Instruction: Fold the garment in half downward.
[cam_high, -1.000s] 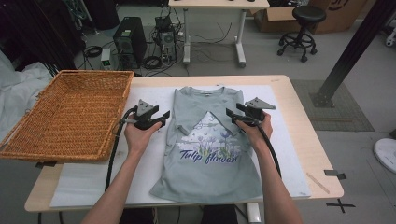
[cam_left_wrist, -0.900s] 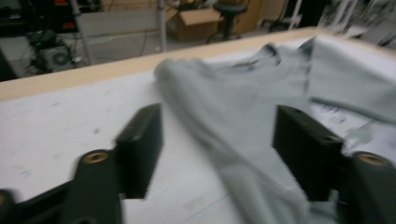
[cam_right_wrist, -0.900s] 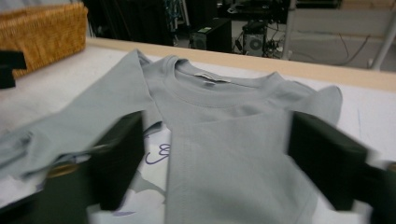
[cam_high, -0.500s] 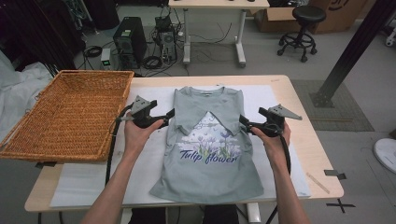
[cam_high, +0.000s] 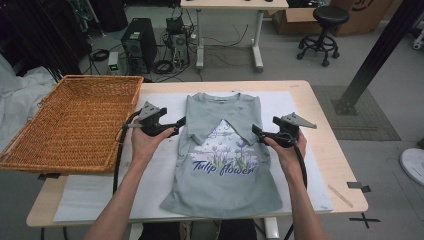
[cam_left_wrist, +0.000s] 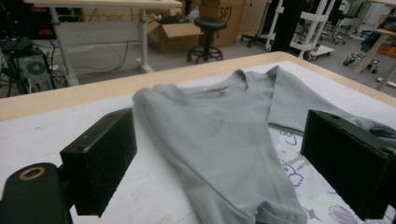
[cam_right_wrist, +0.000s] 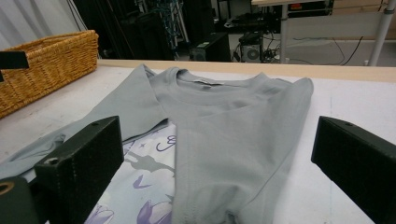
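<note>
Black jaws of the left gripper (cam_high: 176, 125) are standing wide apart with nothing between them, having just been opening off the folded-in left sleeve (cam_left_wrist: 224, 154); the right gripper (cam_high: 259, 132) is likewise gaping empty beside the folded right sleeve (cam_right_wrist: 233, 154), its jaws having just been opening too. Both are hovering at the edges of the grey T-shirt (cam_high: 225, 185), which is lying face up on the white mat (cam_high: 100, 195) in the middle of the wooden table (cam_high: 320, 120), its sleeves meeting in a point over the "Tulip flower" print (cam_high: 222, 167). A wicker basket (cam_high: 75, 120) is sitting at the table's left end, just beside the left hand (cam_high: 142, 145).

Folding is looking about one third done. For the next fold, each gripper is probably needing to pinch the hem corners nearest the person, both layers together, lifting evenly so the sleeve folds are not slipping open.
</note>
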